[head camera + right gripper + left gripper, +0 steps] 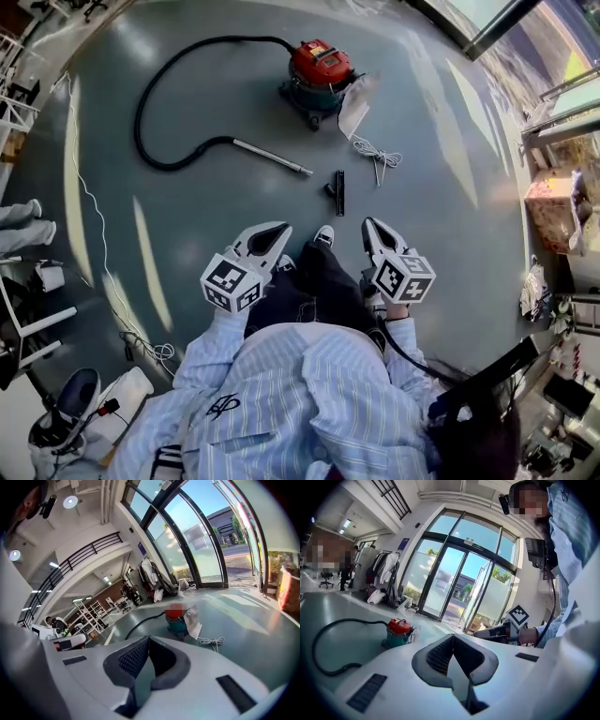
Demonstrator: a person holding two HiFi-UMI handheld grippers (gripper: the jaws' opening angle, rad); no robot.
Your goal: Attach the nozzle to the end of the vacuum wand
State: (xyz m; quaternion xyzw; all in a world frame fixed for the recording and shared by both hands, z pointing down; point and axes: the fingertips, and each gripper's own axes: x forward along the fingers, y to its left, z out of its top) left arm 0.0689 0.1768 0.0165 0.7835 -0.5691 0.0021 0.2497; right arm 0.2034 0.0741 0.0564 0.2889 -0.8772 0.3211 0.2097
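A black nozzle [337, 191] lies on the grey floor ahead of my feet. Left of it rests the silver wand [273, 157], its free end a short gap from the nozzle, joined to a black hose [150, 112] that loops back to a red and green vacuum cleaner [319, 75]. My left gripper [277, 230] and right gripper [369, 225] are held side by side above my legs, both shut with nothing in them. In the left gripper view the vacuum cleaner [397, 632] and right gripper [477, 632] show. The right gripper view shows the vacuum cleaner [177, 620].
A white cable bundle [377, 155] and a white sheet [356, 105] lie beside the vacuum. A cardboard box [555, 211] stands at the right. A thin white cord [94, 225] runs along the left, by a chair [37, 328]. Glass doors [454, 585] lie beyond.
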